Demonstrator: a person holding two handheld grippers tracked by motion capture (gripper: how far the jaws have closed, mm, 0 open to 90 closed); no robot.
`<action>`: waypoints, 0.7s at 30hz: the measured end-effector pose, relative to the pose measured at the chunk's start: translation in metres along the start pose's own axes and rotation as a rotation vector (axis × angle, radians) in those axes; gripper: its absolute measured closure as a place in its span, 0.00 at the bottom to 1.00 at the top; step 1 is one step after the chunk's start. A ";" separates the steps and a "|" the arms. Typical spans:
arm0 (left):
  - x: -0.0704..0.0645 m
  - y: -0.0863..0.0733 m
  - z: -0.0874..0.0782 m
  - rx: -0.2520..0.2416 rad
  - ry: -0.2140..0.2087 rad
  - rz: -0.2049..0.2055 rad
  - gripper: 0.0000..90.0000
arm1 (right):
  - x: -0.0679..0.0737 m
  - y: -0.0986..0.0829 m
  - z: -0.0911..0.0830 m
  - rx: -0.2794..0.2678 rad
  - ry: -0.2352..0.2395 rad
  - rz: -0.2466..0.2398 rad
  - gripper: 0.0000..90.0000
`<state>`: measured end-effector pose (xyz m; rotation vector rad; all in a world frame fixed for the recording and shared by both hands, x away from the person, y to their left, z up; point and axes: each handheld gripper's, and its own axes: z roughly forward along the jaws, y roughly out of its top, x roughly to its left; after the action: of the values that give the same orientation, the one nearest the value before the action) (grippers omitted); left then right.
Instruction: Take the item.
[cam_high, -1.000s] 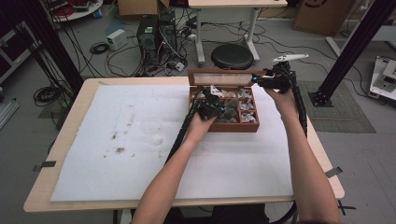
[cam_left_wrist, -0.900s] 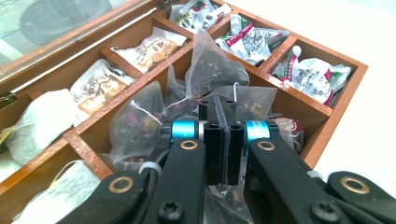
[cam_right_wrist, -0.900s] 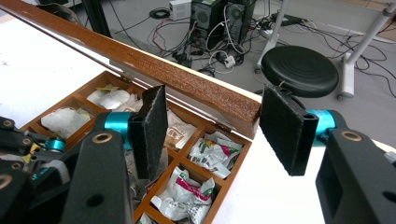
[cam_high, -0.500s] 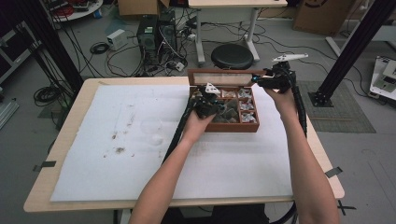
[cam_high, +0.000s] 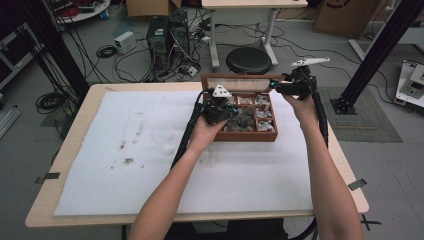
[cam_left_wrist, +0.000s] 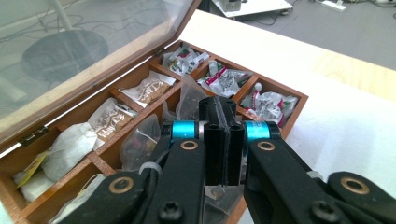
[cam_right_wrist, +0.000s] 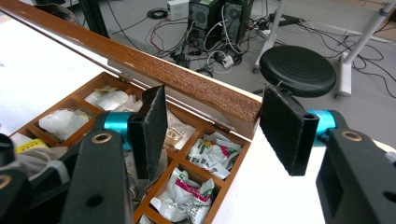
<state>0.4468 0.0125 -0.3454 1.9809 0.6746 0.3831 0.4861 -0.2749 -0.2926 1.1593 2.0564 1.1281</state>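
The wooden tea box (cam_high: 240, 136) stood at the far edge of the white mat (cam_high: 125, 165), its glass-paned lid (cam_right_wrist: 140, 53) raised on its hinges; every compartment inside held wrapped tea bags and sachets. The left gripper (cam_left_wrist: 223, 140) hung over the box's near compartments with its jaws pressed flat together; a scrap of clear wrapper seemed to show just beneath them, but whether anything was pinched there could not be told. The clear sachet (cam_left_wrist: 140, 140) in the compartment below lay just beside those jaws. The right gripper (cam_right_wrist: 219, 126) was at the box's far right corner, its jaws spread wide to either side of the lid's wooden frame, neither pad (cam_right_wrist: 148, 130) touching it; in the high view that same gripper (cam_high: 276, 86) sat level with the lid's top rail (cam_high: 240, 77).

The step in hand appeared to be picking a sachet out of the box while the lid was guarded open; the next move probably called for the left gripper to lift straight up clear of the dividers, and for the right to stay beside the frame lest the lid fall.
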 end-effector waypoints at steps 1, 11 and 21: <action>0.000 0.000 -0.003 0.000 -0.002 -0.002 0.99 | 0.000 0.000 0.000 -0.001 0.000 -0.002 0.47; 0.003 0.003 -0.034 -0.012 0.001 0.015 1.00 | 0.000 0.000 0.001 -0.005 -0.004 0.011 0.47; 0.015 0.001 -0.066 -0.042 -0.002 0.002 1.00 | 0.000 0.000 0.001 -0.004 -0.004 0.012 0.47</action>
<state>0.4243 0.0676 -0.3131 1.9424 0.6583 0.3934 0.4865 -0.2744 -0.2927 1.1720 2.0466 1.1339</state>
